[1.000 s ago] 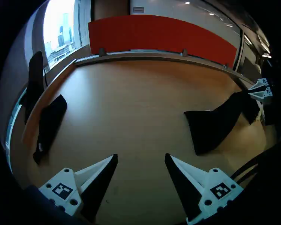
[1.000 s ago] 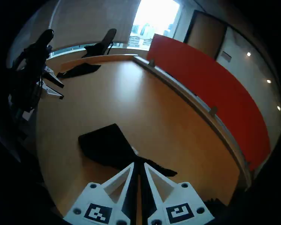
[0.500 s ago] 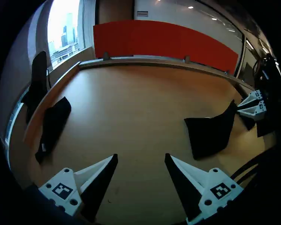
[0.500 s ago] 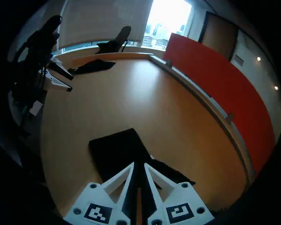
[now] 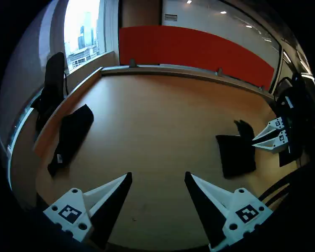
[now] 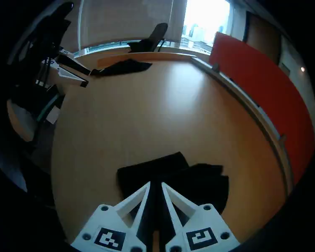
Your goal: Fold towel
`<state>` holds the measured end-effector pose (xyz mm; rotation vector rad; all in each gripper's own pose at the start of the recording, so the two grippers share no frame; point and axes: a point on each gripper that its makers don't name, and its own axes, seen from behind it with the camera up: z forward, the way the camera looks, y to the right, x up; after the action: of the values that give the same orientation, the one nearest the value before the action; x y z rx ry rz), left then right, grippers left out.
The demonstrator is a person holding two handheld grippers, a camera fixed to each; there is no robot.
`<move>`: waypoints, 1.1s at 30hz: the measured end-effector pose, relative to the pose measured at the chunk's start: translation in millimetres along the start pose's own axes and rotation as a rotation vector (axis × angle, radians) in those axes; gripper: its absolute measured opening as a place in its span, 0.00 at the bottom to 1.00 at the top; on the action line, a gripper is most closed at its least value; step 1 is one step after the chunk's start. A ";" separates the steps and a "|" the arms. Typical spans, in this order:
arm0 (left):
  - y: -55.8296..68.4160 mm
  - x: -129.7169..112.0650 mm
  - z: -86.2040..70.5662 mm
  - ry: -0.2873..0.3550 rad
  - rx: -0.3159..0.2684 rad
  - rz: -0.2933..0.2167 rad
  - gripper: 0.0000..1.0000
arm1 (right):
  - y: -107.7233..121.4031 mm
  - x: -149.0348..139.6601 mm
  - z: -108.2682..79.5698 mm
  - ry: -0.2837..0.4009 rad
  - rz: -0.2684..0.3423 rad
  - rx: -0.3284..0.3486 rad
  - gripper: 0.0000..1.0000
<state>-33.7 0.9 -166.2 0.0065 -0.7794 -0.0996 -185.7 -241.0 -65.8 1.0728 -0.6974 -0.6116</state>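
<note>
Towel [image 6: 193, 180], black and folded flat on the wooden table [image 6: 157, 109], lies right under the right gripper [image 6: 156, 185], whose fingers sit nearly together with the cloth's near edge pinched between them. In the left gripper view, the left gripper [image 5: 157, 178] gapes wide above the tabletop, with the towel at its 3 o'clock. Farther off, at 9 o'clock, lies a second dark cloth [image 5: 71, 136]; at 12 stands a red partition [image 5: 199, 46].

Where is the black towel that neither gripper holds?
The loose towel lies at the left of the left gripper view, along the table edge beside the chair.
</note>
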 end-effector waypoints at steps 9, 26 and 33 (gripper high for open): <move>-13.7 -4.7 -4.5 -0.004 0.023 -0.024 0.93 | -5.2 -1.0 10.6 -0.017 0.006 0.029 0.06; -9.8 -2.1 0.1 -0.008 0.014 -0.012 0.93 | -12.2 -6.5 9.8 -0.026 0.023 0.036 0.20; -9.9 -2.4 -0.5 -0.009 0.016 -0.011 0.93 | -14.4 -11.8 7.2 -0.031 0.045 0.035 0.66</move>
<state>-36.0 -8.8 -168.7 0.0255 -0.7895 -0.1042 -200.3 -241.4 -79.4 1.0791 -0.7598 -0.5801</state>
